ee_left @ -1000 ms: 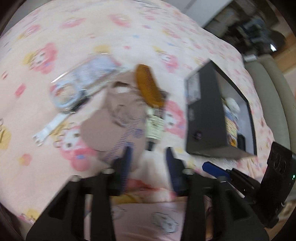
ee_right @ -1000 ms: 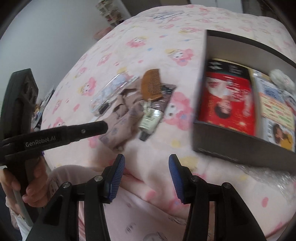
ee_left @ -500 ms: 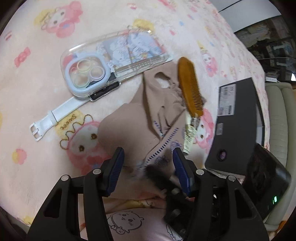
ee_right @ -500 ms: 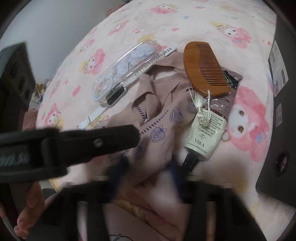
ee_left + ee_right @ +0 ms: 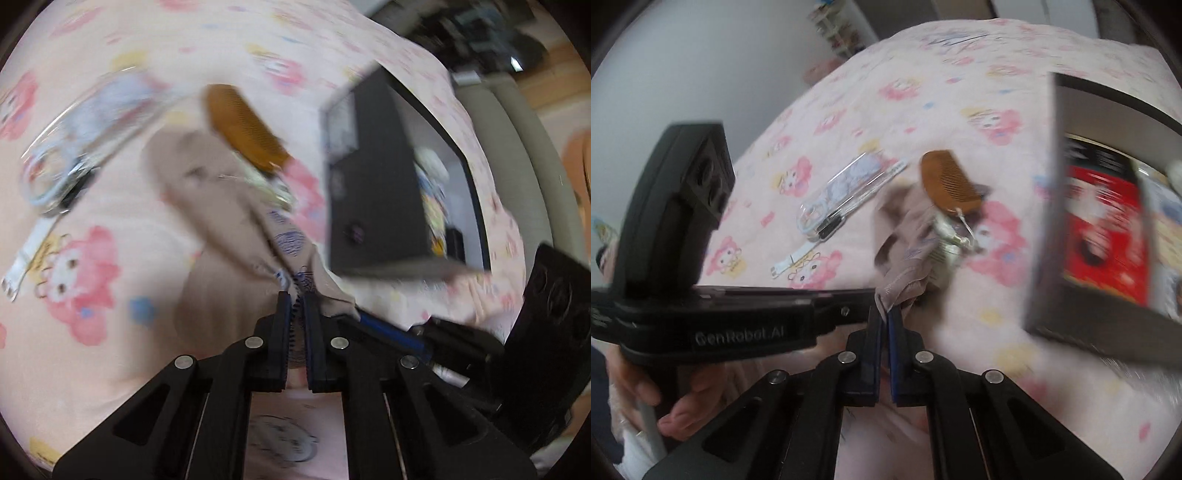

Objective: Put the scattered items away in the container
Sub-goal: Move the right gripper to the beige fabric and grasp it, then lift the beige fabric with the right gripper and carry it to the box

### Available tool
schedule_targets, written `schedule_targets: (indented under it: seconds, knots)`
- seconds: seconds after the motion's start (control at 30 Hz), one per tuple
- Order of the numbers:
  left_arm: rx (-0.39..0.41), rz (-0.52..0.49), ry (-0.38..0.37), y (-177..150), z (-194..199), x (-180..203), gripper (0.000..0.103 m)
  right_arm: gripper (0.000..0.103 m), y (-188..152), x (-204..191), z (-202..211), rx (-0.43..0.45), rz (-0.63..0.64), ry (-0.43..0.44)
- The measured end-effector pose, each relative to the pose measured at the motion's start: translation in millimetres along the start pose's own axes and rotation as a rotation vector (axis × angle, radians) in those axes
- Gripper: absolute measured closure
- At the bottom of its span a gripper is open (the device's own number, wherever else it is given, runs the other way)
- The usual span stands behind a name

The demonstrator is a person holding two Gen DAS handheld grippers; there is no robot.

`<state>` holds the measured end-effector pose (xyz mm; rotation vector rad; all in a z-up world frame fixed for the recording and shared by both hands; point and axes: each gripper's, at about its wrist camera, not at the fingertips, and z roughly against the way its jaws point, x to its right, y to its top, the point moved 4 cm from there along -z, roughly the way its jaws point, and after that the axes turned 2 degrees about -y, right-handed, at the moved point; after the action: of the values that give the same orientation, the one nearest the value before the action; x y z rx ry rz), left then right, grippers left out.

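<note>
A beige patterned cloth (image 5: 221, 206) lies bunched on the pink bedspread and is pulled up towards both grippers. My left gripper (image 5: 294, 295) is closing tight, its pads pinching the cloth's near edge. My right gripper (image 5: 886, 314) is closing too, nipping another corner of the cloth (image 5: 908, 229) right beside the left gripper (image 5: 738, 317). A brown wooden comb (image 5: 949, 181) and a small tube (image 5: 945, 251) rest on the cloth's far side. The black box (image 5: 1045, 258) stands to the right with printed packets inside.
A clear plastic case (image 5: 846, 192) and a white watch strap (image 5: 790, 260) lie left of the cloth. The box's dark wall (image 5: 369, 184) stands close on the right. A person's hand (image 5: 639, 387) holds the left gripper's handle. A sofa (image 5: 517, 129) is beyond the bed.
Both grippers have gone from open to shut on the beige cloth. They have drawn back, and the cloth is stretched up from the bedspread towards them.
</note>
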<state>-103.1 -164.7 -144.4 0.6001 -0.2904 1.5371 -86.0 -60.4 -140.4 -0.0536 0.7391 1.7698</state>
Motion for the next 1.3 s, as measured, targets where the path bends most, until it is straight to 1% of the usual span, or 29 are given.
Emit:
schedule_targets:
  seconds: [0.1,0.13,0.17,0.2,0.27,0.3,0.33,0.37,0.4,0.43,0.5,0.53,0.6,0.63,0.67,0.7,0.73,0.77,0.8,0.87,0.9,0.97,1.03,1.07,1.1,1.2,1.27,1.3]
  knots:
    - [-0.064,-0.081,0.047,-6,-18,25,0.098,0.102,-8,16,26,0.053,-0.024,-0.027]
    - [-0.074,-0.105,0.053,-7,-22,32,0.097,0.102,-10,23,35,0.069,-0.035,-0.036]
    - [-0.074,-0.124,0.058,-7,-24,37,0.093,0.102,-12,31,41,0.075,-0.047,-0.043]
    - [-0.062,-0.126,0.067,-5,-24,39,0.092,0.102,-14,39,45,0.075,-0.058,-0.053]
    - [-0.019,-0.079,0.088,3,-17,29,0.077,0.101,-17,55,46,0.053,-0.078,-0.079]
    - [0.011,-0.024,0.11,9,-12,18,0.064,0.101,-18,60,43,0.029,-0.085,-0.083]
    - [0.038,0.03,0.143,12,-8,5,0.054,0.101,-18,64,40,0.011,-0.094,-0.078]
    - [0.063,0.088,0.191,15,-4,-9,0.052,0.098,-17,66,36,-0.005,-0.106,-0.067]
    - [0.077,0.14,0.226,18,-2,-23,0.052,0.09,-15,66,30,-0.02,-0.115,-0.056]
    - [0.08,0.191,0.231,18,-2,-34,0.051,0.083,-14,65,22,-0.036,-0.12,-0.046]
    - [0.073,0.276,0.2,17,-9,-48,0.046,0.049,-11,62,2,-0.077,-0.119,-0.017]
    - [0.068,0.295,0.198,18,-16,-50,0.045,0.048,-10,62,-8,-0.102,-0.111,-0.007]
    - [0.027,0.292,0.229,19,-34,-46,0.044,0.048,-10,61,-28,-0.152,-0.103,-0.028]
    - [0.001,0.28,0.229,20,-42,-43,0.046,0.048,-10,60,-38,-0.165,-0.103,-0.028]
    - [-0.026,0.26,0.207,21,-49,-37,0.048,0.048,-11,59,-47,-0.171,-0.105,-0.01]
    - [-0.05,0.233,0.194,20,-56,-31,0.05,0.057,-13,58,-54,-0.176,-0.108,0.008]
    - [-0.059,0.206,0.196,19,-60,-27,0.061,0.069,-16,57,-59,-0.177,-0.106,0.001]
    - [-0.06,0.178,0.201,17,-60,-22,0.067,0.084,-19,57,-59,-0.172,-0.096,-0.027]
    - [-0.052,0.149,0.199,15,-59,-17,0.067,0.091,-21,58,-56,-0.162,-0.096,-0.04]
    - [-0.038,0.107,0.164,11,-55,-7,0.069,0.096,-23,63,-45,-0.133,-0.117,-0.032]
    - [-0.041,0.083,0.134,8,-54,-2,0.069,0.098,-24,67,-37,-0.117,-0.122,-0.041]
    - [-0.052,0.044,0.07,2,-54,9,0.07,0.098,-26,76,-21,-0.089,-0.119,-0.079]
    - [-0.056,0.008,0.032,-3,-53,18,0.07,0.099,-30,82,-6,-0.07,-0.112,-0.111]
    - [-0.048,-0.008,0.01,-5,-51,23,0.07,0.099,-31,85,0,-0.063,-0.111,-0.12]
    - [-0.018,-0.019,-0.008,-7,-45,27,0.07,0.099,-33,87,7,-0.055,-0.111,-0.127]
    - [0.102,-0.025,0.001,-10,-21,28,0.068,0.1,-37,97,32,-0.017,-0.114,-0.186]
    - [0.159,0.029,0.03,-10,-8,15,0.056,0.1,-40,108,46,-0.002,-0.139,-0.219]
    - [0.173,0.07,0.047,-9,-7,8,0.054,0.1,-41,113,51,0.002,-0.153,-0.222]
